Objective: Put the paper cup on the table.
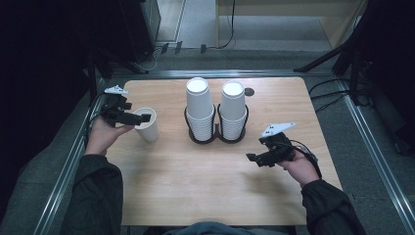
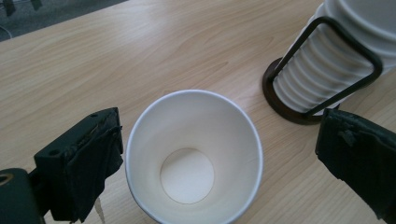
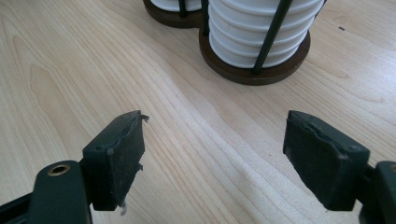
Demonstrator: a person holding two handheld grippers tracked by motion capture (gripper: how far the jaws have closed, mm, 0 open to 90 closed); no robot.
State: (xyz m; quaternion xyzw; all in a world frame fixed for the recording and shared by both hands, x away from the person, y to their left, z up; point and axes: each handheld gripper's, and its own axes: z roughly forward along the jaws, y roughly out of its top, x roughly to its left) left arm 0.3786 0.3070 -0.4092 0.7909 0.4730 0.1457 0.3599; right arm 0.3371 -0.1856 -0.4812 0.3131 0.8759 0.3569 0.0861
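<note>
My left gripper (image 1: 139, 118) hangs over the mouth of a single white paper cup (image 1: 148, 124), jaws spread apart with the rim between them; one pad sits just beside the rim and the other stands clear of it, so I am not squeezing the cup. The cup stands upright on the wooden table (image 1: 195, 186) near its left edge, and looking straight down into it from the left gripper view I see its round bottom (image 2: 187, 176). My right gripper (image 1: 253, 158) floats above bare wood on the right side of the table, jaws parted and gripping nothing. Beyond both, in the middle of the table, a dark double wire holder (image 1: 216, 131) carries two stacks of white cups (image 1: 199, 105), standing side by side and well apart from the single cup.
</note>
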